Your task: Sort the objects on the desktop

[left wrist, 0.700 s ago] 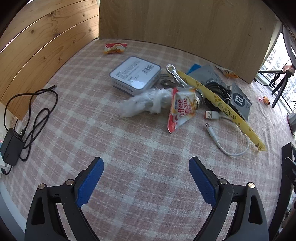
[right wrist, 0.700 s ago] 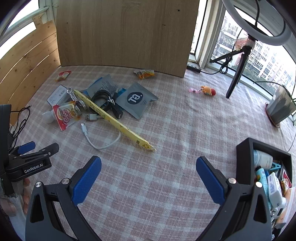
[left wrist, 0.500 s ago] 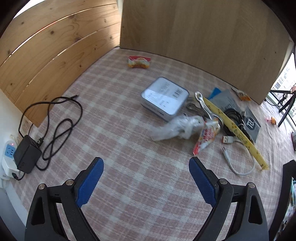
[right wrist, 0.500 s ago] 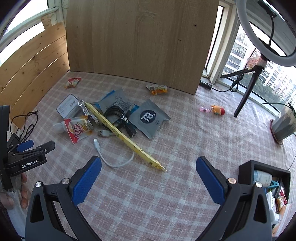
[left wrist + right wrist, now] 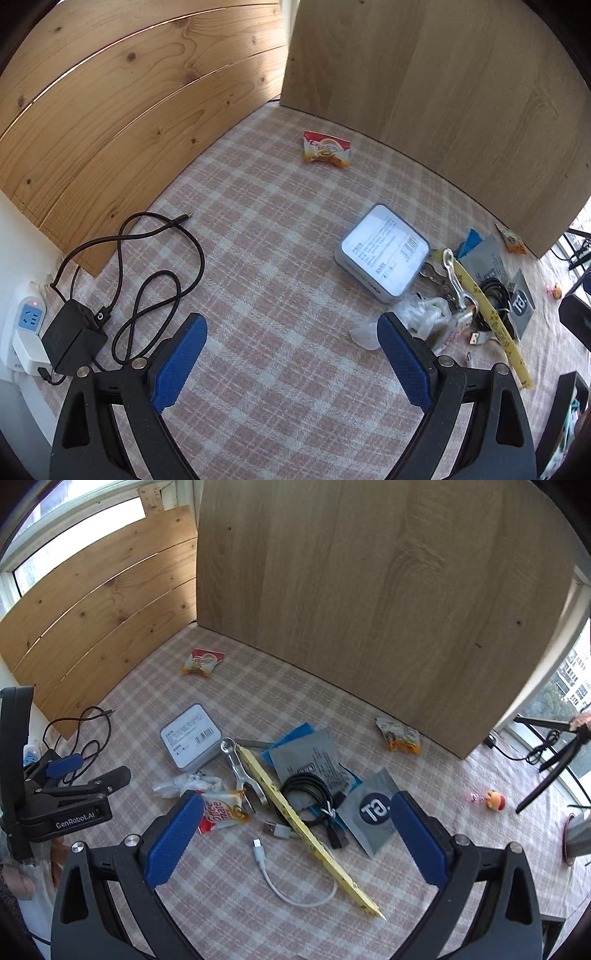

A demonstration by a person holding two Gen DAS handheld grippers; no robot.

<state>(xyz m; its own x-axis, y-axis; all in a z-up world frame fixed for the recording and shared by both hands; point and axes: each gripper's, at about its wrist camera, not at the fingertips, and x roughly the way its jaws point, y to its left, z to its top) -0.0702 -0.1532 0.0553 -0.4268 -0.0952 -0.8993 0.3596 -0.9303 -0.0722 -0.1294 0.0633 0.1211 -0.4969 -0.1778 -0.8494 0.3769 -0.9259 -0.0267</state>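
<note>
The pile lies on the checked cloth (image 5: 229,904): a grey tin box (image 5: 190,738), a Coffee-mate sachet (image 5: 221,808), a yellow ruler (image 5: 306,830), a white USB cable (image 5: 295,890), a coiled black cable (image 5: 314,790) and a grey pouch (image 5: 373,812). My right gripper (image 5: 295,812) hangs open above it, nothing between its blue pads. My left gripper (image 5: 291,332) is open over bare cloth, left of the tin box (image 5: 382,251) and crumpled plastic (image 5: 421,317). The right wrist view shows the left gripper (image 5: 94,771) at the left edge.
Wooden boards wall the back and left. A black charger with its cable (image 5: 74,338) and a power strip (image 5: 22,325) sit at the left edge. Snack packets (image 5: 201,661) (image 5: 402,736) lie near the back board, a small toy (image 5: 493,799) to the right. A black bin (image 5: 569,406) shows at the lower right.
Both views have swung left and up. The pile slid right in the left view and toward the middle in the right view; the black bin left the right view. Both grippers stayed open.
</note>
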